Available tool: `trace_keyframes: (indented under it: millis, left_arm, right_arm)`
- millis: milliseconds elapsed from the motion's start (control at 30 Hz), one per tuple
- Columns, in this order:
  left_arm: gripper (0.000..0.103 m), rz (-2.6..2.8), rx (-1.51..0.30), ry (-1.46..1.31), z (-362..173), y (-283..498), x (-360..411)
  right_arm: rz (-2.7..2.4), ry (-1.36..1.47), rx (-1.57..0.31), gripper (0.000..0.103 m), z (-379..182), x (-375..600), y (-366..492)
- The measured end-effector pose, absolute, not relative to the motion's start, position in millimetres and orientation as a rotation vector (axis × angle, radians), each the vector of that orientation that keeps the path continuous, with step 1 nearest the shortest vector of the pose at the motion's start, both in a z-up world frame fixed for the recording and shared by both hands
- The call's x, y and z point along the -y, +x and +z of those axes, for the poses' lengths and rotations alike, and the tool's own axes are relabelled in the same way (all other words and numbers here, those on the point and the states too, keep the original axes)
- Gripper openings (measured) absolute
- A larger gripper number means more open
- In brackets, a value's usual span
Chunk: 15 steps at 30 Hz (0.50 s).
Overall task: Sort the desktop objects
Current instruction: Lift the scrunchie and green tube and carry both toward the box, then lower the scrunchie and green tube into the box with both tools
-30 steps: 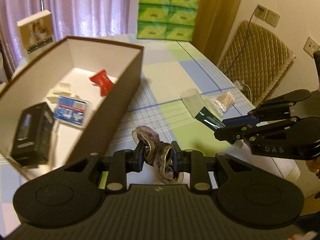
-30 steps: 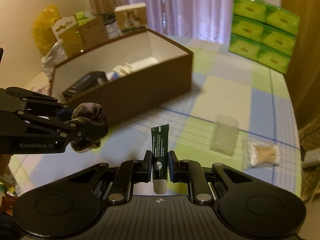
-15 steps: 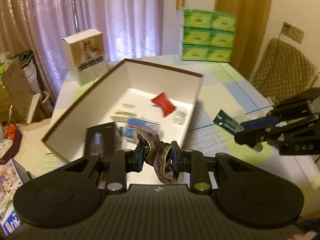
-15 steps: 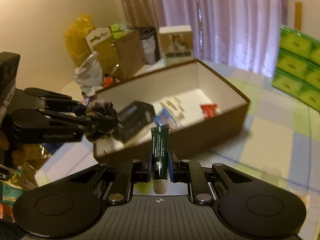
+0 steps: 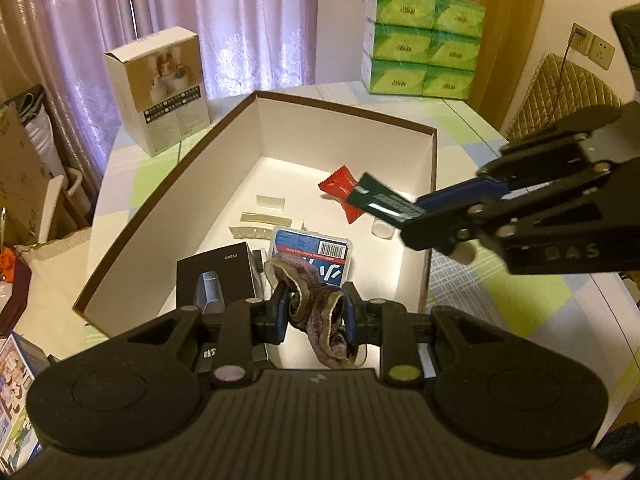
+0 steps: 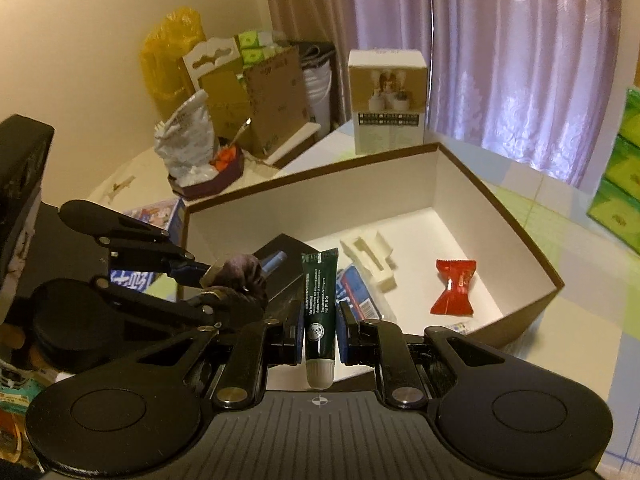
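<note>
Checkered tablecloth [image 5: 460, 128] under a brown cardboard box [image 5: 344, 112]; over it, left gripper [image 5: 314, 316] squeezes a crinkly fabric scrunchie [image 5: 316, 304], right gripper [image 6: 318, 330] pinches a glossy green tube [image 6: 319, 296].

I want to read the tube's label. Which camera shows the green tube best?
The right wrist view: the green tube stands upright in the right gripper, print facing the lens. The left wrist view shows only its blurred flat end.

We hold our left tool [image 5: 314, 316] clamped on a scrunchie [image 5: 316, 320] and our right tool [image 6: 319, 330] clamped on a green tube [image 6: 319, 300], tips nearly side by side.
</note>
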<state>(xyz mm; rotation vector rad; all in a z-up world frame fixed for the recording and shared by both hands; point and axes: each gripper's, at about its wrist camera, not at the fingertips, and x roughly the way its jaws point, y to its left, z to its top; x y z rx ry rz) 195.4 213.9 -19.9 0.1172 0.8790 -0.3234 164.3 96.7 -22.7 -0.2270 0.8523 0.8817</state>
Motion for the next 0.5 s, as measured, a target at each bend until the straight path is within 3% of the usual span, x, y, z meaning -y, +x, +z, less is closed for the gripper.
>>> trace_keyframes:
  millis: [500]
  left_arm:
    - [0.022, -0.397, -1.015, 0.105, -59.6, 228.8, -214.0]
  right_arm:
    - [0.932, -0.404, -0.965, 0.013, -59.1, -128.2, 204.3]
